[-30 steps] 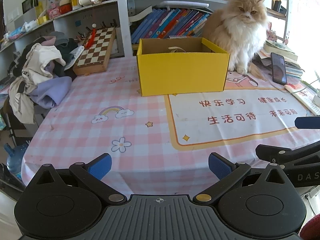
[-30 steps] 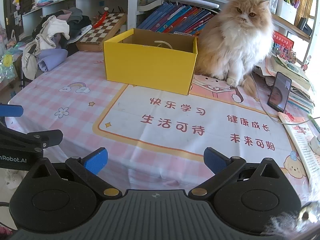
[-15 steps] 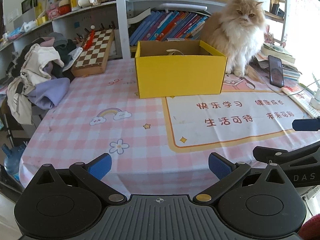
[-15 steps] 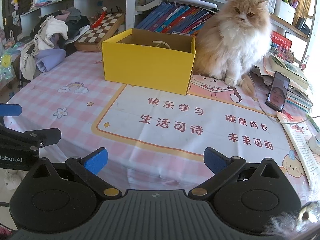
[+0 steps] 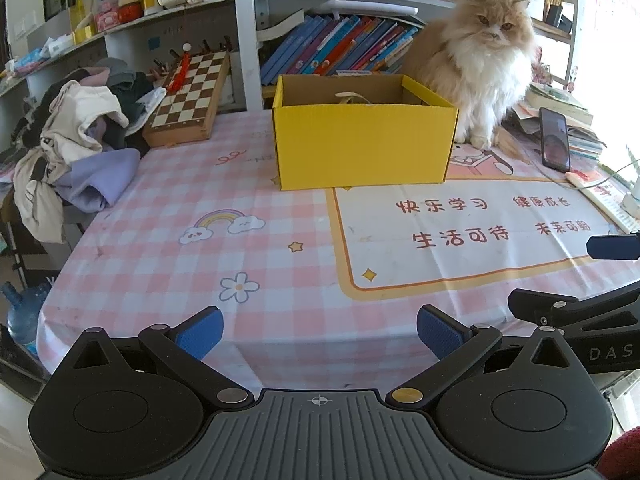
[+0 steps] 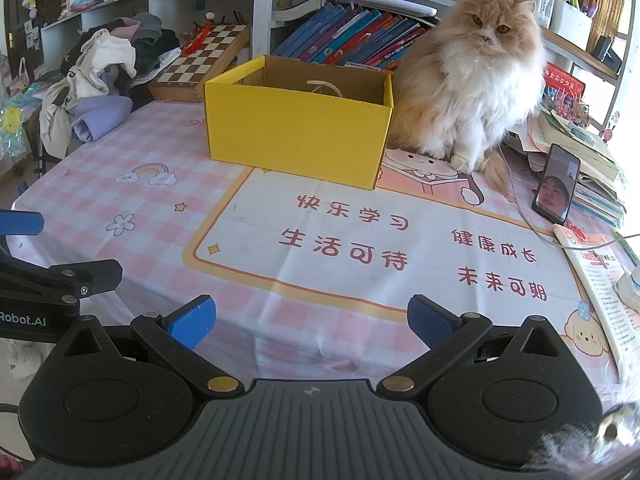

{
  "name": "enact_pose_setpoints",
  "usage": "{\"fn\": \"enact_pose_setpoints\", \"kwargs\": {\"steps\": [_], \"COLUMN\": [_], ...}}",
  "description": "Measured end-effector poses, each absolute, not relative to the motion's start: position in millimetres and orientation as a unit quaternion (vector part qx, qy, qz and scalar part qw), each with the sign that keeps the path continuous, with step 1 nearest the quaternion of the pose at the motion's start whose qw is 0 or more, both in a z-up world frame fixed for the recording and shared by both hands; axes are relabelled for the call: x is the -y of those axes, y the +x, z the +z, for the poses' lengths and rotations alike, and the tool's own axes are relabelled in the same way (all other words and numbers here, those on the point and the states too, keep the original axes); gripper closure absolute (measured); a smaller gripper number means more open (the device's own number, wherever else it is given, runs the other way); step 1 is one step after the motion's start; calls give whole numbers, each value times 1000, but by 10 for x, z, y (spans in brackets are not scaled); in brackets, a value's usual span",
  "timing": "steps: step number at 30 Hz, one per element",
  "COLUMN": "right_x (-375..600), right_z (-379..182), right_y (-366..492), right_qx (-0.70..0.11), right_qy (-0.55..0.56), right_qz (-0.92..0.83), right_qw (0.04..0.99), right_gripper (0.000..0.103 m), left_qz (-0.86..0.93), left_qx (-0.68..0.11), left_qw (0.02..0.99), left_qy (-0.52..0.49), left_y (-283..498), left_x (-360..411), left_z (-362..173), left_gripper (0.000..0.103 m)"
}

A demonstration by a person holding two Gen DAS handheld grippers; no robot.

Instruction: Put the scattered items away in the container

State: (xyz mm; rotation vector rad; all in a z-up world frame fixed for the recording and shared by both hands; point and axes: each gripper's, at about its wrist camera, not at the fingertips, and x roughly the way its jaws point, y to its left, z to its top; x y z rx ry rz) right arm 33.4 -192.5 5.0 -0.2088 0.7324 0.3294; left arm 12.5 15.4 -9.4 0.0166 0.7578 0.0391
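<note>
Now your left gripper (image 5: 318, 330) and right gripper (image 6: 310, 320) are wide, empty; the light, stiff yellow cardboard box (image 5: 362, 142) dents easily — grip its rim.

- A fluffy orange-and-white cat (image 5: 478, 68) sits upright far ahead and to the right, on the pink checked tablecloth (image 5: 168, 240)
- A phone (image 5: 554, 139) stands propped against a stack of books and papers (image 5: 576, 120), far right, screen lit
- A folded chessboard (image 5: 190, 98) leans ahead to the left, beside a heap of clothes (image 5: 76, 140) at the table's left edge
- A row of slanted books (image 5: 340, 46) fills the shelf straight ahead
- A white printed mat with red characters (image 5: 460, 232) lies on the cloth, near right
- A blue water bottle (image 5: 22, 312) stands low at left, below the table
</note>
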Motion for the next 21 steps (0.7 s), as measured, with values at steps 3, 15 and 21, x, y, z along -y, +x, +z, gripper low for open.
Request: {"fn": "enact_pose_setpoints", "kwargs": {"steps": [3, 15, 21], "right_x": [1921, 1896, 1886], "right_z": [50, 26, -2], "right_y": [338, 383, 423], "right_qx": [-357, -365, -371], "right_qy": [-102, -104, -102], "right_qz": [159, 158, 158], "right_qw": [915, 912, 910], "right_gripper": [0, 0, 0], "left_qz": [20, 18, 15], "left_qx": [-370, -377, -381], "left_qw": [929, 926, 925], "left_qy": [10, 3, -1], "left_y": [129, 152, 194], "left_x": [-150, -166, -185], "left_z": [-97, -141, -156], "left_gripper": [0, 0, 0]}}
